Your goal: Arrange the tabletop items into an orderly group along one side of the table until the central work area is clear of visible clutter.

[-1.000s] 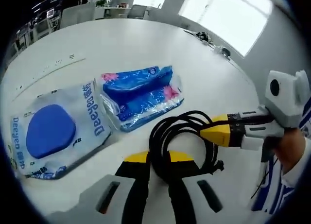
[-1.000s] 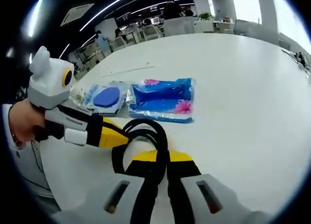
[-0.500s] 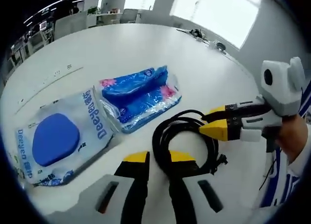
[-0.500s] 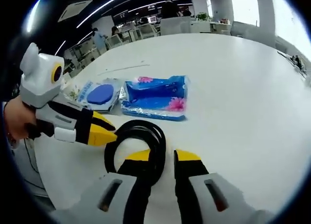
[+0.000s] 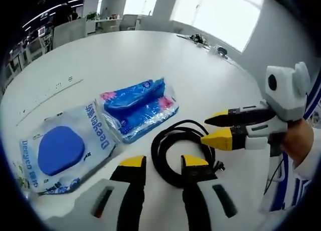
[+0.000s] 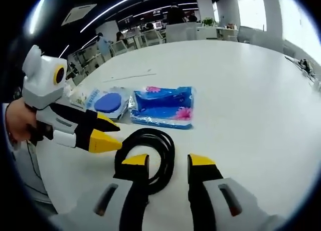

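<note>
- Left gripper view: left gripper (image 5: 164,163) jaws spread, nothing pinched. The coiled black cable (image 5: 181,152) lies flat on the white table (image 5: 120,55), its near loop between and behind the jaw tips, so part of the coil is hidden by the right jaw.
- Cable plug end pokes out at the coil's right side; too small to make out the type.
- Right gripper (image 5: 214,129) enters from the right, jaws parted, tips just at the cable's edge; cannot tell if they touch it. A hand (image 5: 296,143) holds it, cut off by the view edge.
- Blue tissue pack (image 5: 139,104) lies beside the white wipes pack (image 5: 62,146) with its blue oval lid; the two touch or slightly overlap. Wipes pack's near corner is cut off at the left.
- Far desks and windows are blurred.
- Right gripper view: right gripper (image 6: 168,161) jaws wide apart, empty. Cable (image 6: 146,158) sits under the left jaw, partly covered by it.
- Left gripper (image 6: 109,133) comes in from the left, jaws open, tips just beside the coil.
- Tissue pack (image 6: 164,106) and wipes pack (image 6: 105,101) lie side by side beyond the cable, near it; wipes pack is partly hidden behind the left gripper.
</note>
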A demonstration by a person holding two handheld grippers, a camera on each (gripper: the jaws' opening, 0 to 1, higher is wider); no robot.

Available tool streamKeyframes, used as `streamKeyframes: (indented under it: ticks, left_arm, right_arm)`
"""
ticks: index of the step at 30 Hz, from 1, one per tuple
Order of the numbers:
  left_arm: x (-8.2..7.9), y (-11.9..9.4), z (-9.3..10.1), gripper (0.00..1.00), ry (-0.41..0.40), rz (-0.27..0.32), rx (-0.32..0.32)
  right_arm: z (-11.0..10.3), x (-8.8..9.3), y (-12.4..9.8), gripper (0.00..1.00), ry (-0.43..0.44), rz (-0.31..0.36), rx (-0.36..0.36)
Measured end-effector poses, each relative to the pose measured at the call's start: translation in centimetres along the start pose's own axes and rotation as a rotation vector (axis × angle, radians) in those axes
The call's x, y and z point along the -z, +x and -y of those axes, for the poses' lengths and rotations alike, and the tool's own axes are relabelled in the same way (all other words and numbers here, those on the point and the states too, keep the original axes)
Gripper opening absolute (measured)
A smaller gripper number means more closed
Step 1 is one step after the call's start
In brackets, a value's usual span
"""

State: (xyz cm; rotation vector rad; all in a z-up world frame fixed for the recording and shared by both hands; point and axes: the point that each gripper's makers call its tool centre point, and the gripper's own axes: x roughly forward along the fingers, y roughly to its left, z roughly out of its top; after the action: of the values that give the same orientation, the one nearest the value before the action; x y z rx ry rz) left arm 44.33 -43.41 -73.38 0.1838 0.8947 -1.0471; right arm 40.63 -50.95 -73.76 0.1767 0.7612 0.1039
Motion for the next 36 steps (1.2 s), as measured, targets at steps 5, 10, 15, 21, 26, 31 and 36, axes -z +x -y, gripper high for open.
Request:
streamKeyframes:
  ticks: [5,10,15,21,26,31,36]
  left_arm:
    - [-0.3,-0.9,0.0,0.31,0.013,0.014,0.000]
    - [-0.7,-1.8,-0.2,0.36,0.023,0.033,0.004]
    - [-1.3,-3.2,-0.1,0.40,0.038,0.062,0.011]
    - [-1.6,-4.7,-0.3,0.44,0.048,0.086,0.013]
    - [-1.9,-6.2,-0.4,0.47,0.057,0.117,0.018]
    - [-1.7,-8.1,-0.8,0.48,0.066,0.136,0.015]
    - [-1.6,-9.8,-1.0,0.52,0.077,0.157,0.022]
  right_arm:
    - [-0.1,-0.9,-0.5,0.34,-0.002,0.029,-0.005]
    - [-0.5,-1.5,-1.4,0.39,-0.010,0.059,-0.015]
    - [-1.0,-2.5,-2.2,0.45,-0.028,0.089,-0.030]
    - [-1.8,-3.7,-3.1,0.51,-0.055,0.117,-0.052]
    - [-2.6,-4.5,-3.8,0.54,-0.079,0.136,-0.074]
    - [-3.8,-5.3,-4.9,0.57,-0.092,0.161,-0.090]
    - [-4.4,-5.8,-5.8,0.59,-0.111,0.176,-0.098]
